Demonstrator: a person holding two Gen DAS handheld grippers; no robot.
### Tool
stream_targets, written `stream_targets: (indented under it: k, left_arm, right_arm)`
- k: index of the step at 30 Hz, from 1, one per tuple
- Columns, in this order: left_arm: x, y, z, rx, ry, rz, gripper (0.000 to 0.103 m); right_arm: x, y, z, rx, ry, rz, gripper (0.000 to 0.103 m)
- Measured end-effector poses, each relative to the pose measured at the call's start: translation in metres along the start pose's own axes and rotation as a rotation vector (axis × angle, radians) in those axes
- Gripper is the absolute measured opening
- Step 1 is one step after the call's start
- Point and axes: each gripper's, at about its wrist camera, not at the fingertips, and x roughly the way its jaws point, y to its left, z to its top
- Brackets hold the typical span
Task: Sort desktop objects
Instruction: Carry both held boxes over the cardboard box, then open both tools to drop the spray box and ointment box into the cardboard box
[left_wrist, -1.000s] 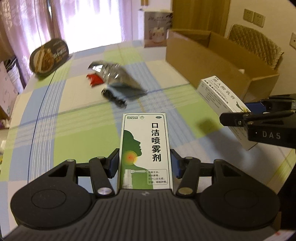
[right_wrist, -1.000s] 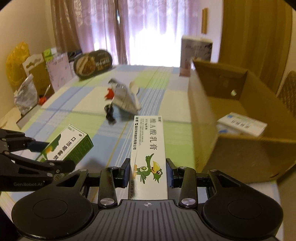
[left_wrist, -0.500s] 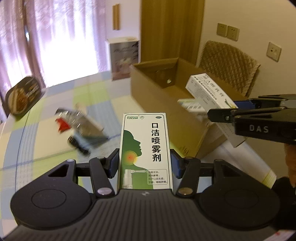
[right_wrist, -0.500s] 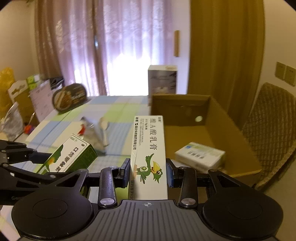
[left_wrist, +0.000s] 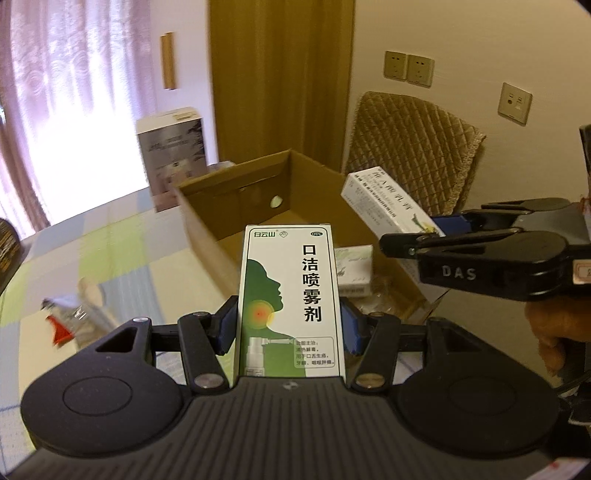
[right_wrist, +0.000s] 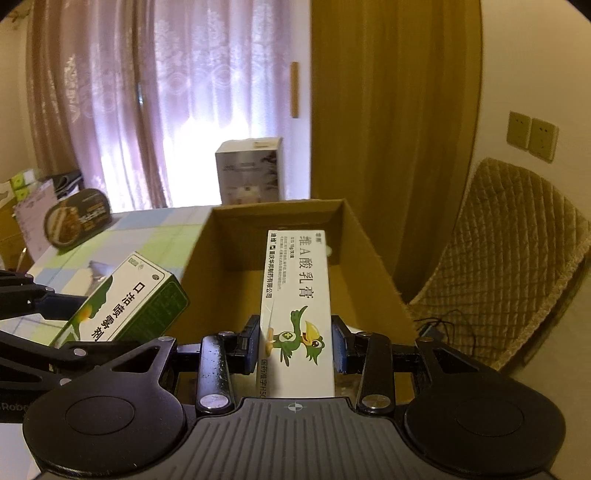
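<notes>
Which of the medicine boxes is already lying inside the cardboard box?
The small pale box on the cardboard box floor. The green spray box and white cream box are each clamped in jaws.

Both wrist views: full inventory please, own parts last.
spray box: 1, green-white, in left jaws
cream box: 1, white, in right jaws, over carton
carton: 1, brown, open, on table
small box: 1, pale, inside carton
foil packet: 1, silver-red, blurred, on tablecloth
tablecloth: 1, checked blue-green
grey box: 1, upright, behind carton
oval tin: 1, dark, table's far edge
chair: 1, tan quilted
left gripper: 1, black
right gripper: 1, black
hand: 1, on right gripper
</notes>
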Motion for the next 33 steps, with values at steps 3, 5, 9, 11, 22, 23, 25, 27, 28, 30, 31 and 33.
stream_targets:
  k: [3, 5, 9, 11, 22, 23, 25, 27, 28, 30, 31, 33]
  left_arm:
    - [0.016, -0.007, 0.006, 0.014, 0.006, -0.013, 0.05]
    - [0.027, -0.011, 0.009, 0.023, 0.013, -0.016, 0.05]
    - [0.041, -0.016, 0.01, 0.037, 0.027, -0.023, 0.05]
    - [0.048, -0.018, 0.01, 0.043, 0.033, -0.025, 0.05]
    - [0.065, -0.023, 0.017, 0.051, 0.039, -0.032, 0.05]
    - [0.066, -0.023, 0.018, 0.049, 0.039, -0.034, 0.051]
    - [0.066, -0.022, 0.019, 0.036, 0.028, -0.043, 0.052]
    - [0.063, -0.023, 0.02, 0.04, 0.007, -0.03, 0.058]
    - [0.06, -0.023, 0.02, 0.047, 0.002, -0.025, 0.058]
    - [0.056, -0.021, 0.02, 0.053, -0.004, -0.021, 0.058]
    - [0.053, -0.02, 0.019, 0.054, -0.006, -0.017, 0.058]
    - [0.049, -0.016, 0.018, 0.049, -0.011, -0.009, 0.058]
  right_arm:
    - [0.008, -0.013, 0.001, 0.013, 0.006, -0.008, 0.035]
    - [0.014, -0.02, 0.001, 0.019, 0.012, -0.011, 0.035]
    - [0.022, -0.03, -0.001, 0.026, 0.024, -0.011, 0.035]
    - [0.026, -0.033, -0.002, 0.032, 0.029, -0.012, 0.035]
    - [0.04, -0.04, -0.004, 0.052, 0.044, -0.004, 0.035]
    - [0.041, -0.04, -0.004, 0.053, 0.044, -0.005, 0.035]
    - [0.042, -0.041, -0.004, 0.053, 0.045, -0.006, 0.035]
    - [0.042, -0.042, -0.003, 0.053, 0.045, -0.008, 0.035]
    - [0.042, -0.043, -0.003, 0.053, 0.045, -0.008, 0.035]
    - [0.042, -0.043, -0.003, 0.053, 0.045, -0.007, 0.035]
    - [0.042, -0.043, -0.003, 0.053, 0.046, -0.007, 0.035]
    - [0.042, -0.043, -0.003, 0.053, 0.046, -0.004, 0.035]
